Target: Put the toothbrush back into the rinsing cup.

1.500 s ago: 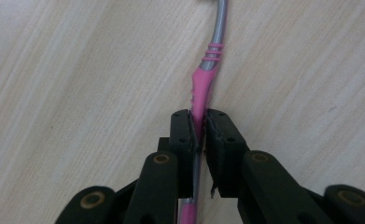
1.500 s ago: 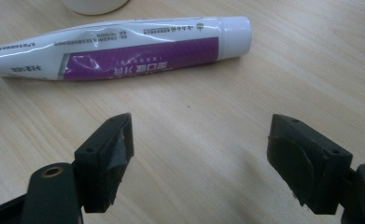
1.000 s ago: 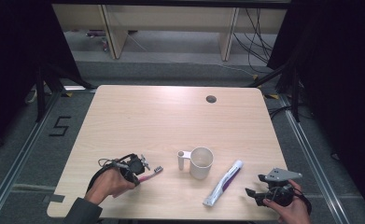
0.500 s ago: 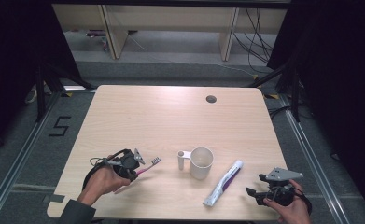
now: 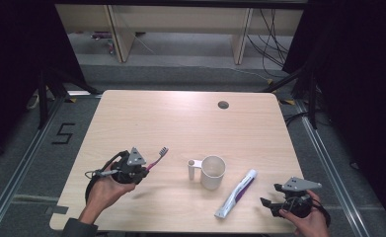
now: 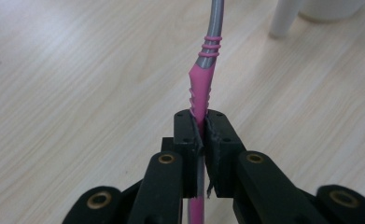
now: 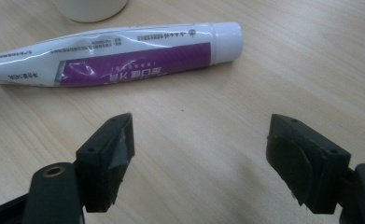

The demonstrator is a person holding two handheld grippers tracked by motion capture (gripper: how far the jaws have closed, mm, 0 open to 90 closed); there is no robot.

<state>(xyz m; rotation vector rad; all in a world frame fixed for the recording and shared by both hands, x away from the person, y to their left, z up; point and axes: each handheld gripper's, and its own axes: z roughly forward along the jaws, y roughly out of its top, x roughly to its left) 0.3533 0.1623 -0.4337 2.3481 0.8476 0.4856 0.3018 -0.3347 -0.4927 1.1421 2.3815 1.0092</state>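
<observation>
A pink and grey toothbrush (image 5: 157, 157) is clamped by its handle in my left gripper (image 5: 142, 170), which is shut on it and holds it above the table at the front left, bristles pointing up and right. In the left gripper view the pink handle (image 6: 200, 86) rises from between the closed pads (image 6: 188, 135) toward the cup's handle (image 6: 283, 18). A white cup (image 5: 212, 172) stands at the table's front middle. A white and purple toothpaste tube (image 5: 237, 193) lies to its right. My right gripper (image 5: 269, 202) rests open near the front right edge, the tube (image 7: 124, 56) lying just beyond its jaws.
The wooden table (image 5: 180, 123) has a round cable hole (image 5: 223, 104) near its far edge. Dark floor and metal frame rails surround the table, with shelving legs and cables behind it.
My left gripper has lifted the toothbrush off the table, and its head now points higher and farther from the tabletop. The right gripper has stayed where it was.
</observation>
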